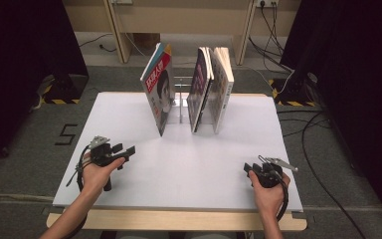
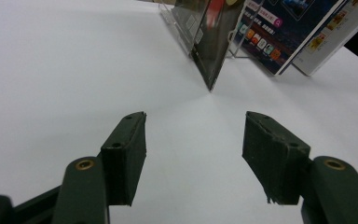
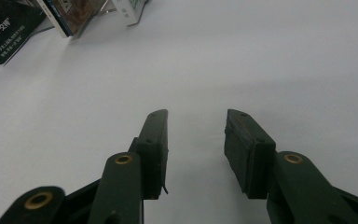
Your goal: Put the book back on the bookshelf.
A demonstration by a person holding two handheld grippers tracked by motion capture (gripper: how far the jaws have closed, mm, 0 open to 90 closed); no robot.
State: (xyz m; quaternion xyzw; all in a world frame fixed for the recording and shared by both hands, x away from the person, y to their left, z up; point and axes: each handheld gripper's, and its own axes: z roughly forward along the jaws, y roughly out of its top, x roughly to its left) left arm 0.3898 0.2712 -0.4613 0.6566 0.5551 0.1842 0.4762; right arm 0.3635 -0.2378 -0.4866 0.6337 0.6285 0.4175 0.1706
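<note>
Up in the high view, my left gripper (image 1: pixel 121 154) sat at the near left of the white table (image 1: pixel 129 119), held in my left hand (image 1: pixel 95 175), with its jaws apart and nothing between them. My right gripper (image 1: pixel 249 169) rested at the near right, also empty-jawed. Ahead of both, at the far middle of the table, stood three books in a clear stand (image 1: pixel 180 99): a red-covered magazine (image 1: pixel 159 94) leaning on the left side, then a dark book (image 1: pixel 199 89) and a pale book (image 1: pixel 222 87) leaning together on the right. The magazine lay forward and to the right of my left gripper, and nearer to it than to my right one. It stood on its bottom edge with its long axis rising steeply, top tilted to the left.

Next, in the left gripper view, my two black jaws stood wide, bare tabletop between them. The magazine (image 2: pixel 212 44) showed straight ahead past the gap, its lower corner touching the table, well apart from the pads. I judged that this hand was lined up for it and would have to travel forward.

Lastly, in the right gripper view, my jaws were parted over bare table, gripping nothing. The books sat off at the upper left, the magazine's dark back cover (image 3: pixel 7 32) farthest left.
</note>
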